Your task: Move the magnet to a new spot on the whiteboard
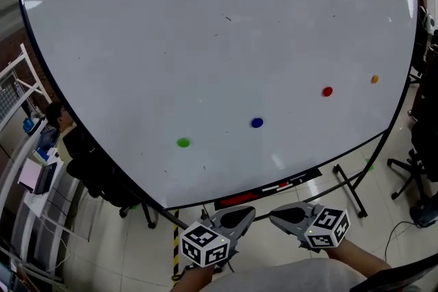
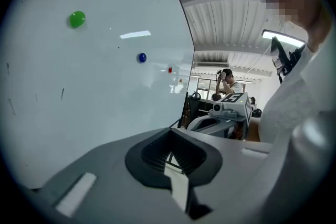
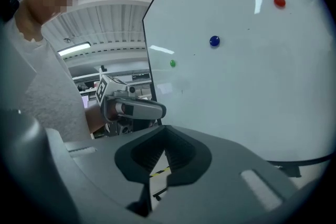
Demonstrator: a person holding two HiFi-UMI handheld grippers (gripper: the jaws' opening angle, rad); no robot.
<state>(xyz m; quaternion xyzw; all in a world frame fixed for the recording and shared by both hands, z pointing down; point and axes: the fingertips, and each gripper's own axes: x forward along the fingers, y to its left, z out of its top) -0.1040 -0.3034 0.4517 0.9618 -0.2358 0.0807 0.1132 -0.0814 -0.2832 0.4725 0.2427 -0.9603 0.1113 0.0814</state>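
While both tongs hang low in front of you, the head view shows four buttons on the whiteboard (image 1: 205,44): a green magnet (image 1: 183,142) at 11 o'clock from the tongs, a blue magnet (image 1: 256,122) near 12, a red magnet (image 1: 327,91) at 1 and an orange magnet (image 1: 374,79) farther out toward 2. Nothing tells which one the task means. Your left tongs (image 1: 241,215) and right tongs (image 1: 282,215) sit side by side below the board's bottom edge, well apart from every magnet.

Through the left gripper view, the left tongs are pinched together with nothing between them. The green magnet sits at 10 o'clock.

Through the right gripper view, the right tongs are likewise closed and empty, with the red magnet at 1 o'clock and the blue magnet nearer the middle.

Expect each magnet to be light, hard and smooth-domed, clinging flat to the board. Probably best to open up and take it across its rim from two opposite sides. Grip firmly, since the slick cap could squirt out as it breaks free.
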